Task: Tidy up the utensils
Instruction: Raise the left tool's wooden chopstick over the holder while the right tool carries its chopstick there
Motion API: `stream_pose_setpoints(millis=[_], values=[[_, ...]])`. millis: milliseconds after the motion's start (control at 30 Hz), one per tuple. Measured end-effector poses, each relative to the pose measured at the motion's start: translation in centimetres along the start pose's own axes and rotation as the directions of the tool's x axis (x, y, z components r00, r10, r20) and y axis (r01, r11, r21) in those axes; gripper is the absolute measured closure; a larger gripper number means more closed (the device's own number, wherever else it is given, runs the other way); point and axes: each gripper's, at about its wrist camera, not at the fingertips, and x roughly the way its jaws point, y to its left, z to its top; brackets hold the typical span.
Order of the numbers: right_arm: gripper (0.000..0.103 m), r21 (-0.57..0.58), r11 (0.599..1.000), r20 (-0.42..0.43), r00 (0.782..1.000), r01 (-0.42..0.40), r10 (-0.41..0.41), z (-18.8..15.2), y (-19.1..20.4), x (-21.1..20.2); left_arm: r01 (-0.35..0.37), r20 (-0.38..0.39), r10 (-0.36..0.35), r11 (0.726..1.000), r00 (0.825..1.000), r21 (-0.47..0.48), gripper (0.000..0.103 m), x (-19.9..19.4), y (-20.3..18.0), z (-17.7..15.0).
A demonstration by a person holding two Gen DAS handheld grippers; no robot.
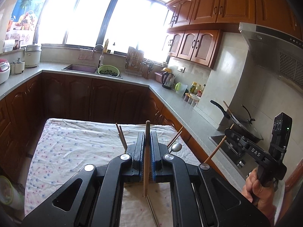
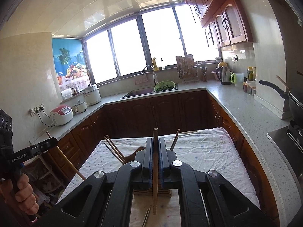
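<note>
With each tool (image 1: 146,134) clamping one chopstick (image 1: 146,162); upright.

Two grippers (image 1: 147,132) (image 2: 155,138), two held chopsticks (image 1: 146,158) (image 2: 155,170)

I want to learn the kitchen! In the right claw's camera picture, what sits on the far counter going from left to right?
Red-and-white rice cooker → small white pot → big white cooker → sink → green colander → dish rack → steel kettle → green-handled jug.

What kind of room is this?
A home kitchen, most likely: a steel sink with curved faucet under the window, reddish wooden wall cabinets, and a black wok on the stove.
</note>
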Motion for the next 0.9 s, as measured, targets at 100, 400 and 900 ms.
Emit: stream_pose_setpoints(millis=[100, 400, 900], values=[[0.098, -0.008, 1.000, 0.025, 1.000, 0.006, -0.006, 1.2, 0.2, 0.5, -0.003, 0.020, 0.003, 1.000, 1.000, -0.004, 0.098, 0.6, 0.1, 1.4], [0.098, -0.010, 1.000, 0.063, 0.998, 0.012, -0.011, 3.7, 0.0, 3.2, -0.028, 0.047, 0.029, 0.999, 0.998, -0.026, 0.098, 3.8, 0.7, 4.6], [0.098, 0.082, 0.996, 0.040, 0.999, 0.020, -0.024, 2.5, -2.7, 8.1, -0.085, -0.015, 0.085, 0.994, 0.996, -0.064, 0.098, 9.7, 2.4, 2.6]])
